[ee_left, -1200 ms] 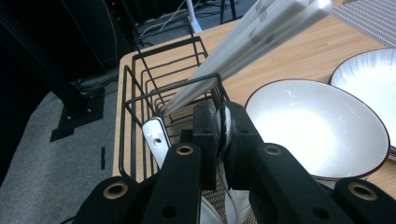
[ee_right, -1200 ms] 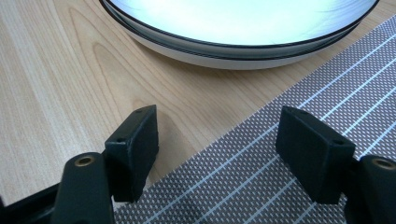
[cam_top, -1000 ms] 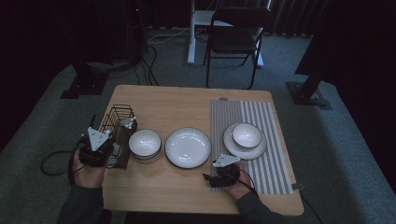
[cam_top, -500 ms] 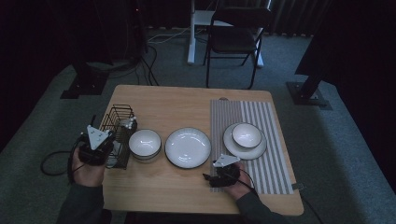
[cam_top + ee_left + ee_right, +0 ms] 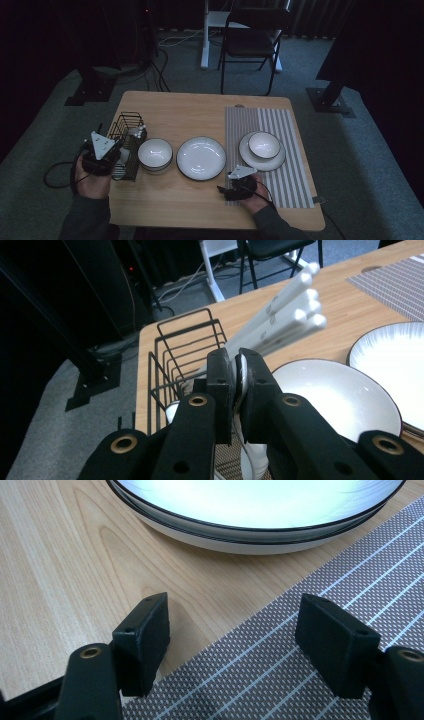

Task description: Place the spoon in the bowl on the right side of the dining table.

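Note:
At the table's left edge, my left gripper [image 5: 122,149] is over the black wire basket [image 5: 126,125]. In the left gripper view its jaws [image 5: 238,367] are shut on a white utensil [image 5: 241,374]. Several white utensil handles [image 5: 287,317] slant up out of the wire basket [image 5: 185,340] just behind it. My right gripper [image 5: 226,190] rests low at the left edge of the striped mat [image 5: 292,125]. Its jaws [image 5: 232,625] stand open with nothing between them, one over the bare wood and one over the striped mat [image 5: 300,650], facing the large white plate [image 5: 250,510].
A small white bowl [image 5: 155,152] sits right of the basket, and the large plate [image 5: 201,157] lies mid-table. On the mat a bowl [image 5: 264,144] stands on a small plate [image 5: 246,154]. Behind the table are a folding chair [image 5: 250,42] and floor cables.

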